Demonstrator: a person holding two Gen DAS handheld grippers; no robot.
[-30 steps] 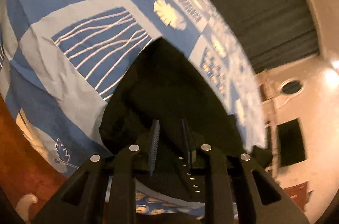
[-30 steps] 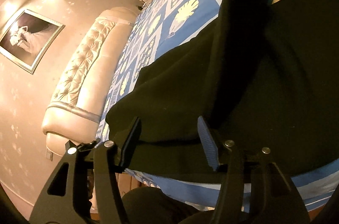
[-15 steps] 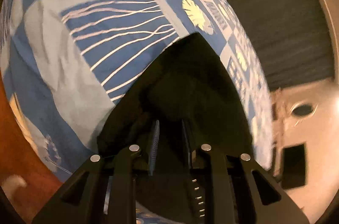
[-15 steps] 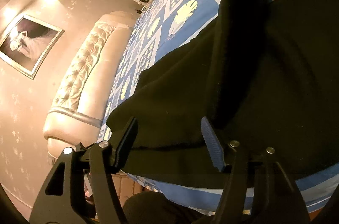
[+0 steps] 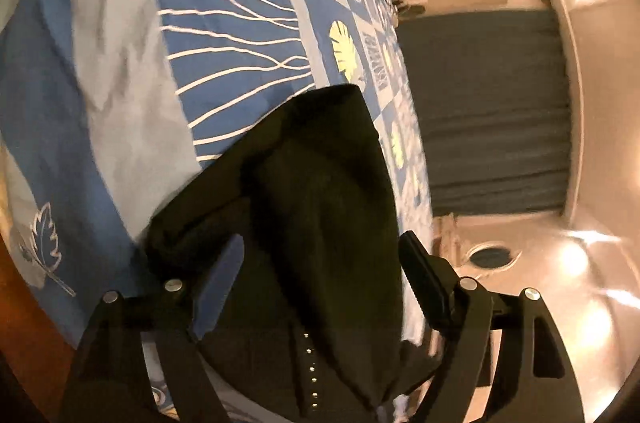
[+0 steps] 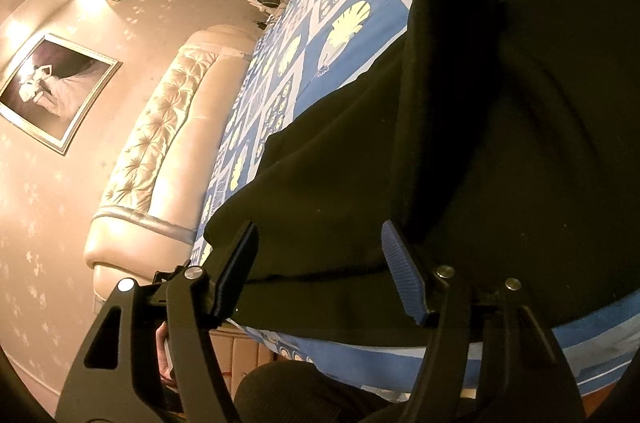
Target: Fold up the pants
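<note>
The bed fills the room, its blue patterned bedspread [image 5: 224, 35] pulled flat, a padded cream headboard [image 6: 160, 143] against the wall and a dark curtain [image 5: 488, 111] beyond. On the bedspread, close to the near edge, lie the black pants [image 6: 500, 143], a broad dark mass with one layer doubled over another. From the left camera the pants [image 5: 328, 183] taper to a rounded end that points up the bed.

The left gripper [image 5: 324, 271] hangs just above that end with its tongs spread wide, nothing between them. The right gripper [image 6: 320, 255] is likewise spread, its fingers straddling the near hem without pinching it. A thick dark band crosses the right view from top to middle; I cannot tell whether it is raised cloth or something else.

To my eye a fold sits laid down and both tools are free, so the work stands between folds. The next move, I judge, calls for each gripper to close on an edge of the stacked cloth, catching all layers together, then carry it over evenly so nothing slides or bunches.
</note>
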